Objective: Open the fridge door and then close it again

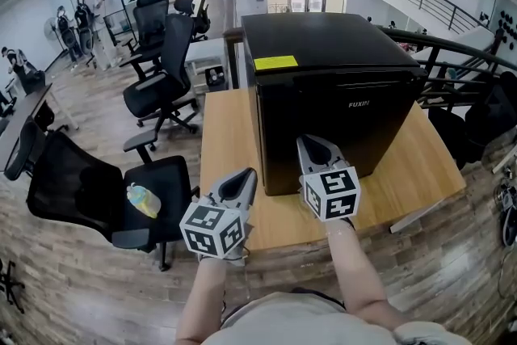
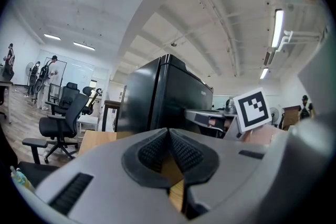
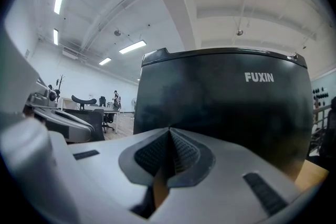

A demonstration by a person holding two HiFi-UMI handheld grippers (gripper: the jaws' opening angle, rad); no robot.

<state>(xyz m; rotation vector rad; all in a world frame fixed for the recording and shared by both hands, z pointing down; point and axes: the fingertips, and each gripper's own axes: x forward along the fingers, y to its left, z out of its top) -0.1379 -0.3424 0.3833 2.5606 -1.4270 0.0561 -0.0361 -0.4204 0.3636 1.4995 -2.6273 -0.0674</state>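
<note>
A small black fridge (image 1: 331, 93) stands on a wooden table (image 1: 230, 166), its door shut and facing me, with a yellow sticker (image 1: 275, 62) on its top. My right gripper (image 1: 306, 143) is shut and empty, its tip close in front of the door's lower left part. The door (image 3: 226, 107) fills the right gripper view behind the closed jaws (image 3: 169, 134). My left gripper (image 1: 250, 176) is shut and empty, over the table left of the fridge. In the left gripper view the fridge (image 2: 157, 97) stands ahead past the closed tip (image 2: 168, 132).
Black office chairs (image 1: 157, 85) stand left of the table, the nearest one (image 1: 105, 190) with a small pale object on its seat. People stand at the far left by a whiteboard (image 1: 85, 4). A dark railing (image 1: 452, 52) runs at the right.
</note>
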